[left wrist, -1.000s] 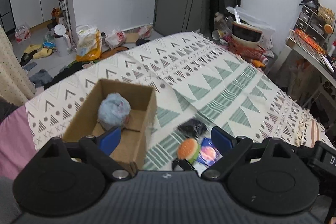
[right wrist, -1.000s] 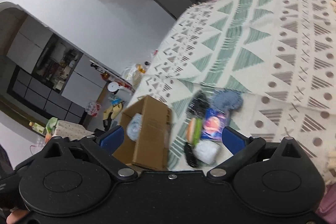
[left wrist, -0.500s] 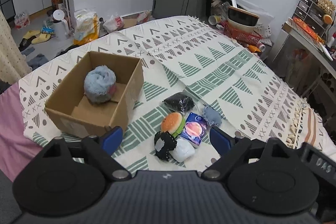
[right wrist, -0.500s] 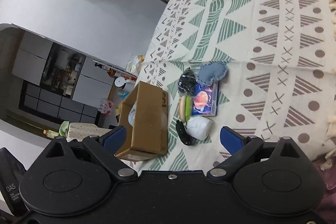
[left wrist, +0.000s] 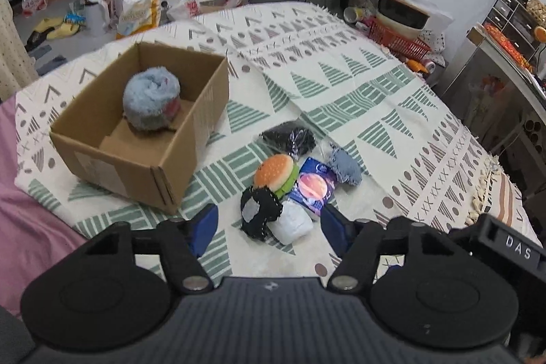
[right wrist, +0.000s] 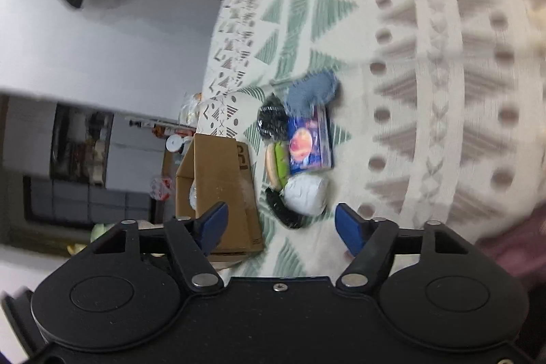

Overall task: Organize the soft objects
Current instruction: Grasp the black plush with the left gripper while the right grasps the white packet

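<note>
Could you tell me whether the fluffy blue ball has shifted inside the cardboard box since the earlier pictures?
No. The fluffy blue ball sits against the same far part of the cardboard box floor; only the camera's view changed.

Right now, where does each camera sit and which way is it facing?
Left wrist: sits behind the left gripper, looking down at the box and toy pile; its blue fingers show, closing on nothing.
Right wrist: sits behind the right gripper, rolled and blurred, facing the same pile; its fingers also closing, nothing between.
Shared: box, burger toy, patterned cloth.

Orange-green plush burger [left wrist: 275, 173], brown box [left wrist: 143, 166]
</note>
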The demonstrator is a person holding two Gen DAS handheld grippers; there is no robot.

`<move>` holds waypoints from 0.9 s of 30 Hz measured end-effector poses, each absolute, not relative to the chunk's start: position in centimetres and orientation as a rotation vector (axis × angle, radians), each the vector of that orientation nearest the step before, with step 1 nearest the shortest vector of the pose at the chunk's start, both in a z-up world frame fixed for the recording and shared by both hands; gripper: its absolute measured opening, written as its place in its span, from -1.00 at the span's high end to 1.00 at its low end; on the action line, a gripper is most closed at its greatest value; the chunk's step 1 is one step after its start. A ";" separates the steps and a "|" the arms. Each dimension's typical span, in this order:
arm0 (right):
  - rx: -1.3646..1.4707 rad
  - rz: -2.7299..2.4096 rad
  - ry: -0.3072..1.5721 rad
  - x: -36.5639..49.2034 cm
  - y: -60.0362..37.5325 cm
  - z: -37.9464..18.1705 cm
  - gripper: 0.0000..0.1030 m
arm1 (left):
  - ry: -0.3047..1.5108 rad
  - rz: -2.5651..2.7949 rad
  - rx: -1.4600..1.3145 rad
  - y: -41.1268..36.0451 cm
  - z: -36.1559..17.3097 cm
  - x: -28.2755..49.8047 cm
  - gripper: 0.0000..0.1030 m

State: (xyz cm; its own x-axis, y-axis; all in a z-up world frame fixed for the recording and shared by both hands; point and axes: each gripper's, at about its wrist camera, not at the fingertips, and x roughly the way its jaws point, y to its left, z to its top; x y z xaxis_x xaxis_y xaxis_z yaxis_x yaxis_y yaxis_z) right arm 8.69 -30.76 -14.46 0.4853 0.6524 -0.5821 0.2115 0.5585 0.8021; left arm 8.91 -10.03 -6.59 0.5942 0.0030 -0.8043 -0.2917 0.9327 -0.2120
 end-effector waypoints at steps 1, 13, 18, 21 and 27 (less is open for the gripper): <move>1.016 0.321 1.060 8.5 -30.5 -14.7 -0.24 | 0.926 0.172 -0.346 -10.0 -6.9 9.1 -0.22; 0.999 0.173 1.088 9.7 -28.1 -17.0 -0.06 | 0.943 0.138 -0.419 -8.3 -10.0 11.1 -0.12; 1.066 0.124 1.092 9.6 -27.5 -17.6 -0.02 | 0.979 0.135 -0.462 -7.7 -12.0 12.5 -0.06; 1.040 0.111 1.086 10.0 -27.5 -17.7 -0.02 | 1.003 0.126 -0.491 -7.8 -13.0 13.3 0.00; 1.019 0.099 1.102 10.9 -27.0 -18.9 -0.02 | 0.992 0.127 -0.482 -8.0 -14.2 13.8 0.04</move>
